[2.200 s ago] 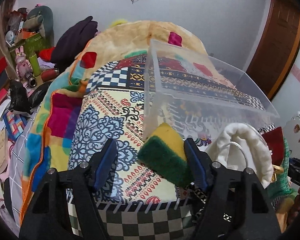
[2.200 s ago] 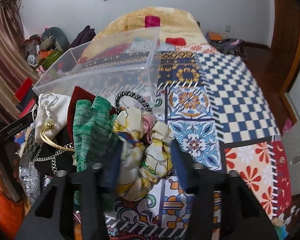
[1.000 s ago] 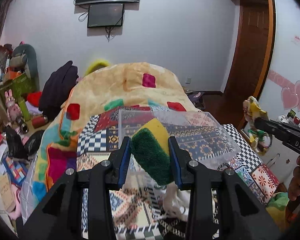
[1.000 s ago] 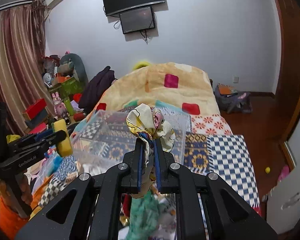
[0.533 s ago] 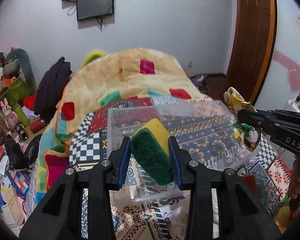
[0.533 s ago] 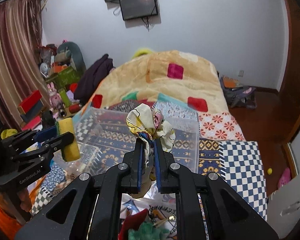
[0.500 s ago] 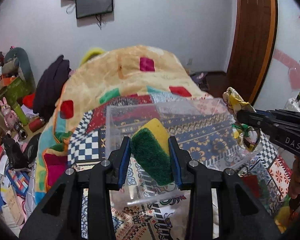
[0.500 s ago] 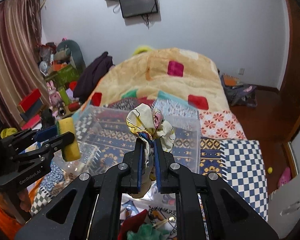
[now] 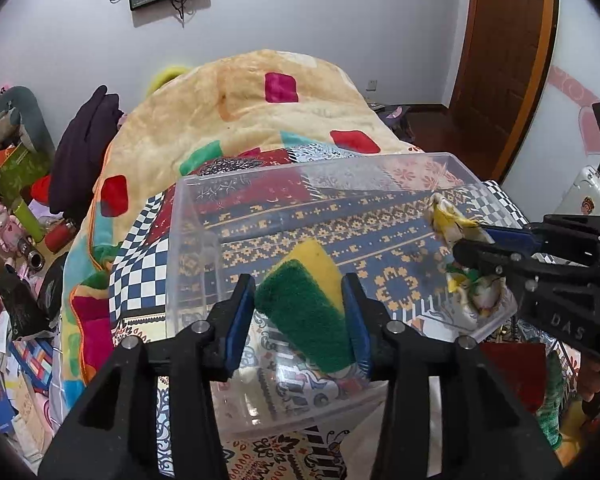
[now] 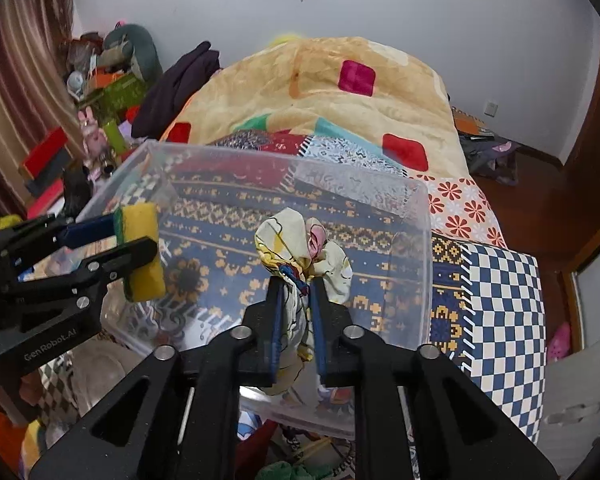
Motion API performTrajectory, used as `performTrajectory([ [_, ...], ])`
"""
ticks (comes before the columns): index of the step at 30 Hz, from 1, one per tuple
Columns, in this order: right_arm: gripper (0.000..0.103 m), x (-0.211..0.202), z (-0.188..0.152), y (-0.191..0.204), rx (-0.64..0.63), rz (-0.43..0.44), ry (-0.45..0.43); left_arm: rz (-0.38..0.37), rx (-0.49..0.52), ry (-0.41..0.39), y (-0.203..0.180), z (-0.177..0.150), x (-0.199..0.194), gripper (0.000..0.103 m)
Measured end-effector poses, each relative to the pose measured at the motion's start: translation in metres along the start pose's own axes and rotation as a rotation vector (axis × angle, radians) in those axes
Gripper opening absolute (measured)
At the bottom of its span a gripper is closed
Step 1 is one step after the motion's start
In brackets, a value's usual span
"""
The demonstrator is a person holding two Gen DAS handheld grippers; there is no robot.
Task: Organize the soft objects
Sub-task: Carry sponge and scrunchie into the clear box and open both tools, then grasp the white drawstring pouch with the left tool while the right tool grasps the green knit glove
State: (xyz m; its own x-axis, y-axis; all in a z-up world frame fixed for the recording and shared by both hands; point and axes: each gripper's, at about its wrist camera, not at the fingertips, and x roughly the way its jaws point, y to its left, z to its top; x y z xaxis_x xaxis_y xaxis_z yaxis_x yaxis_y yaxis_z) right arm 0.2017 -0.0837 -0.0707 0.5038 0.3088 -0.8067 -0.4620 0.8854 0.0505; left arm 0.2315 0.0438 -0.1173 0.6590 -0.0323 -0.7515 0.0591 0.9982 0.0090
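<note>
My left gripper (image 9: 298, 300) is shut on a yellow and green sponge (image 9: 306, 304) and holds it above the near left part of a clear plastic bin (image 9: 188, 216) on the bed. My right gripper (image 10: 296, 284) is shut on a cream patterned fabric scrunchie (image 10: 300, 248) and holds it over the bin (image 10: 420, 240). The right gripper with the scrunchie (image 9: 452, 224) shows at the right of the left wrist view. The left gripper with the sponge (image 10: 140, 248) shows at the left of the right wrist view. The bin holds nothing that I can see.
The bed has a patchwork sheet (image 10: 500, 280) and an orange blanket (image 9: 260, 112) behind the bin. A red pouch (image 9: 512, 368), green knit cloth (image 9: 552, 400) and other soft items lie in front of the bin. Clutter (image 9: 16, 200) lines the left floor.
Both grippers have tilted down and moved closer over the bin, each still holding its item. The bin now fills more of both views.
</note>
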Motion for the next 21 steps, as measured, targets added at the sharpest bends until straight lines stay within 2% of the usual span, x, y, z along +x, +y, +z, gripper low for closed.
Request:
performTrajectory([
  [2,0.034,-0.003,0.001,0.000,-0.008,-0.010,-0.015,-0.004,-0.003,-0.006,0.000,0.000,-0.004,0.050],
  [3,0.037,-0.007,0.001,0.000,-0.011,-0.016,-0.027,-0.007,-0.006,-0.012,0.001,-0.001,-0.007,0.052],
  [5,0.049,-0.016,0.002,0.000,-0.014,-0.021,-0.057,-0.006,-0.012,-0.030,0.002,0.000,-0.014,0.063],
  [9,0.063,-0.037,0.002,-0.003,-0.003,-0.013,-0.116,-0.008,-0.024,-0.074,0.006,-0.001,-0.033,0.068],
  [10,0.066,-0.043,0.001,-0.004,0.004,-0.011,-0.132,-0.011,-0.028,-0.085,0.007,-0.001,-0.038,0.072],
  [14,0.069,-0.063,-0.005,-0.006,0.023,-0.011,-0.177,-0.017,-0.042,-0.138,0.007,-0.007,-0.059,0.086],
  [21,0.070,-0.079,-0.030,-0.005,0.009,-0.026,-0.190,-0.039,-0.018,-0.169,-0.005,-0.026,-0.079,0.092],
])
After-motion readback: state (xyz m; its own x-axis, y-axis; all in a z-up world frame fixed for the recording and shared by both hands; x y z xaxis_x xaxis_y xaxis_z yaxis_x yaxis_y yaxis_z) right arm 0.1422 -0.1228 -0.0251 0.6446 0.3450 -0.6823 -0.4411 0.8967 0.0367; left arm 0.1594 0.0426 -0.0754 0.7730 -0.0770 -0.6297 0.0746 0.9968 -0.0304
